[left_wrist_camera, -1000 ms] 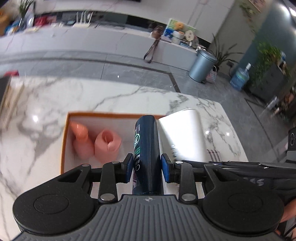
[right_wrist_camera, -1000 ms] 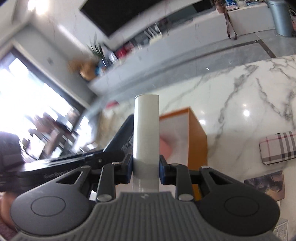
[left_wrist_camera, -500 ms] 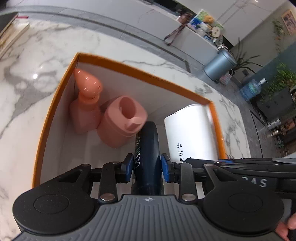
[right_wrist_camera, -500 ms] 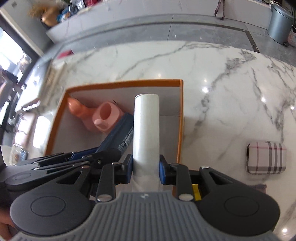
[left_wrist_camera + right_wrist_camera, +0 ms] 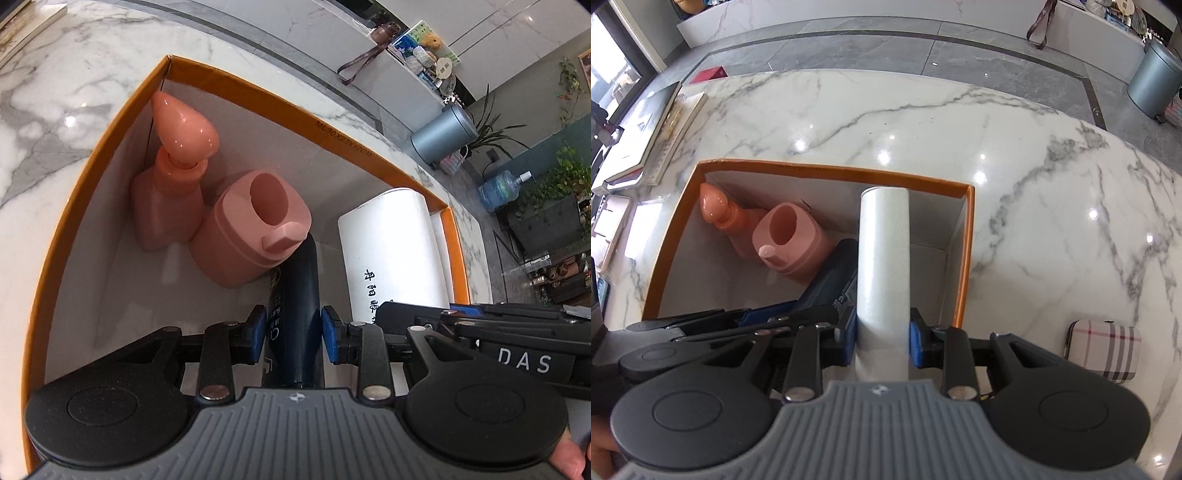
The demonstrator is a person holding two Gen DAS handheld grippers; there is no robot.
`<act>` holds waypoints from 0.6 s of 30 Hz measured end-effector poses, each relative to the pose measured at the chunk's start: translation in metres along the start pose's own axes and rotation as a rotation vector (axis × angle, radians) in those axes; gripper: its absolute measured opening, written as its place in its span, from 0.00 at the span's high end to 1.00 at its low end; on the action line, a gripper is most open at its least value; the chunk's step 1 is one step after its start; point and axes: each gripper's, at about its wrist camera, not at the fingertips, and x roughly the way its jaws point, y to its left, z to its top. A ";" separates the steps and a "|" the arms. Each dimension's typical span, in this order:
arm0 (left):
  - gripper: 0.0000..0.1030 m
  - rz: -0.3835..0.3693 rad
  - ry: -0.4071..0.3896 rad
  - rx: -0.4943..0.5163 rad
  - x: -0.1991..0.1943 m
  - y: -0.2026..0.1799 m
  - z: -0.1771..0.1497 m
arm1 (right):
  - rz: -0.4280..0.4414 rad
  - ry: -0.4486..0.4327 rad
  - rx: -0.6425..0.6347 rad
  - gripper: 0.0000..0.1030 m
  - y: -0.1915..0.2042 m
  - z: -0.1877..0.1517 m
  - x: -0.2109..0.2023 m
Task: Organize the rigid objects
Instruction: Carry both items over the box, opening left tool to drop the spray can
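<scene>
An orange-rimmed box [image 5: 258,92] [image 5: 831,170] with a white inside sits on the marble table. In it stand a peach bottle [image 5: 173,184] [image 5: 718,214] and a pink jar [image 5: 255,229] [image 5: 790,240]. My left gripper [image 5: 293,334] is shut on a dark blue bottle [image 5: 297,302] [image 5: 831,273], lowered into the box beside the pink jar. My right gripper [image 5: 882,341] is shut on a white tube [image 5: 884,266] [image 5: 391,254], held inside the box at its right side, next to the blue bottle. Where the two bottles' lower ends rest is hidden.
A plaid pouch [image 5: 1104,349] lies on the marble to the right of the box. Books and trays [image 5: 657,144] lie at the table's left edge. Beyond the table are grey floor, a metal bin [image 5: 441,136] and a low counter.
Both grippers came down into the box with their bottles, and the views tilted downward. The blue bottle now sits close against the pink jar, the white tube beside it.
</scene>
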 end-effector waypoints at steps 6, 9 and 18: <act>0.66 0.012 0.035 0.011 0.001 0.000 -0.001 | -0.032 -0.005 -0.023 0.72 0.004 -0.001 -0.001; 0.67 0.028 0.045 0.030 -0.002 -0.001 -0.003 | -0.029 -0.007 -0.027 0.68 0.005 -0.001 -0.003; 0.63 0.039 0.068 0.195 -0.021 -0.011 -0.016 | 0.026 -0.079 -0.035 0.64 0.005 -0.010 -0.021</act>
